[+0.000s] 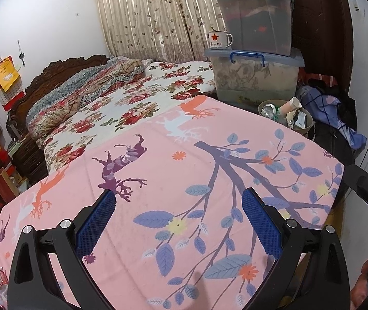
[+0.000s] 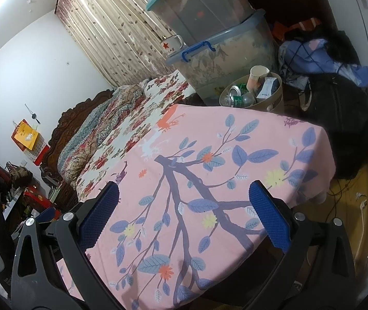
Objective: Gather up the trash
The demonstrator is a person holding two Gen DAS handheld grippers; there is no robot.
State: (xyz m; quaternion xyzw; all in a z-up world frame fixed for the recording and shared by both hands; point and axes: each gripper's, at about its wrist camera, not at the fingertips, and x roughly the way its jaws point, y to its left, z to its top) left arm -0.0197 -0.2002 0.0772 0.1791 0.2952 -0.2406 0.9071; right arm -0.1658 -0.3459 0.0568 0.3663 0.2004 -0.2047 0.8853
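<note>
A bed (image 1: 137, 95) with a rose-patterned cover and a carved dark headboard fills the far left of the room, under a leaf-print curtain (image 1: 153, 13). In front of it stands the table (image 1: 158, 170), draped in a pink cloth printed with deer, branches and blue leaves; its top is bare of any loose item in both views. At the table's far right corner, stacked plastic storage bins (image 1: 256, 51) rise in a tower, the lowest one with a blue handle, and a white enamel mug (image 1: 218, 40) with a red star sits on that lowest bin's lid, beside the bin above. A heap of dark and blue clothing (image 2: 323, 59) lies to the right of the bins.

Just beyond the table's far edge, in front of the lowest bin, stands a beige waste basket (image 2: 275, 103). The trash is inside it: a paper cup (image 2: 256, 76) leaning upright, a small blue-and-white carton (image 2: 267, 86), a can (image 2: 235, 89) and a clear plastic bottle (image 2: 238, 100) with a green label.

The left gripper (image 1: 178, 204) hovers over the near part of the table, its blue-padded jaws spread wide with nothing between them. The right gripper (image 2: 184, 196) hovers likewise over the near right part of the cloth, jaws spread apart and empty. Part of the right gripper's black frame shows at the right edge of the left wrist view.
</note>
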